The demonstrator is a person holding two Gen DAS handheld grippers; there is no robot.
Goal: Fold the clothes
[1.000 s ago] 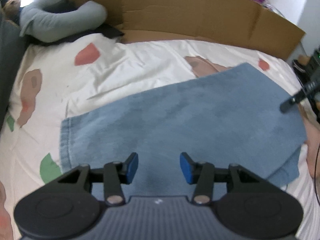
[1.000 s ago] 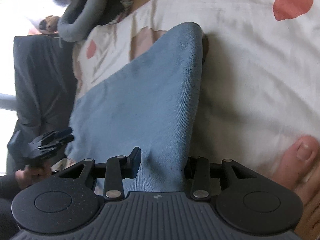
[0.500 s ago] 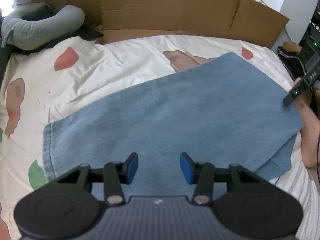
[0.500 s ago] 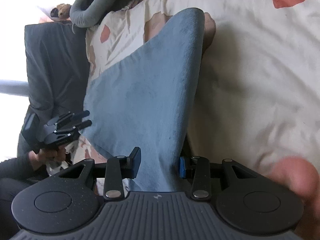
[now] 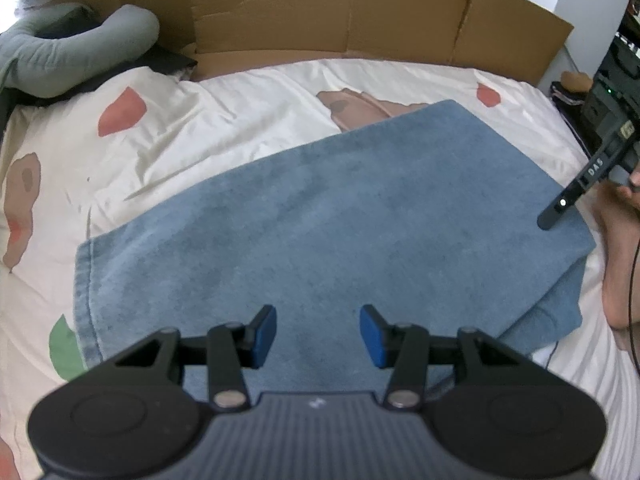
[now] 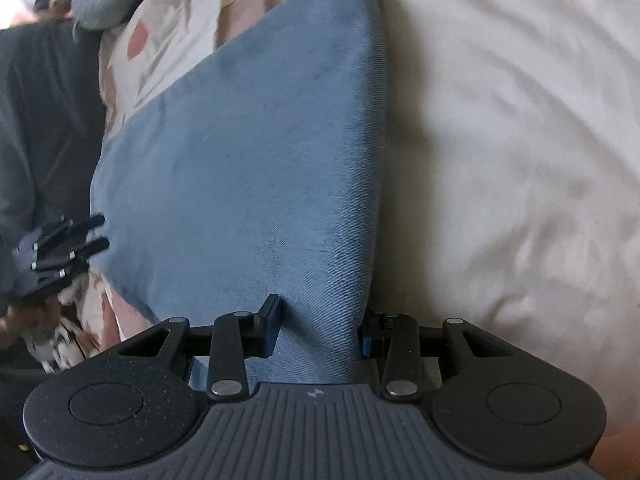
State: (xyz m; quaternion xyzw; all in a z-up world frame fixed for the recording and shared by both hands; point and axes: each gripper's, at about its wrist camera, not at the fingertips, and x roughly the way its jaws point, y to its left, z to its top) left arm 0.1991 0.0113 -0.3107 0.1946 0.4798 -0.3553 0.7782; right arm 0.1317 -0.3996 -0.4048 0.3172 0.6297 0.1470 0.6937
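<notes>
- We're hovering the left gripper (image 5: 318, 336) over the near edge of the blue denim garment (image 5: 328, 216), blue pads spread wide w/ nothing between them.
- The garment's lying flat-ish across the white bedsheet (image 5: 248, 108) w/ the red, brown & green blotches; hemmed edge is sitting at the left, a second layer is poking out under the right corner.
- We're holding the right gripper (image 6: 320, 320) at the garment's (image 6: 256, 152) right end, fabric is running between its fingers, which are standing fairly wide; can't tell if they're actually pinching it or it's just draped through.
- In the left cam only one black finger of the right gripper (image 5: 560, 208) is showing, tip just over the cloth.
- Cardboard (image 5: 360, 12) is standing along the far side of the bed, grey pillow (image 5: 80, 56) is curling at the far left corner.
- A bare foot (image 5: 616, 264) is resting on the sheet just beside the garment's right edge.
</notes>
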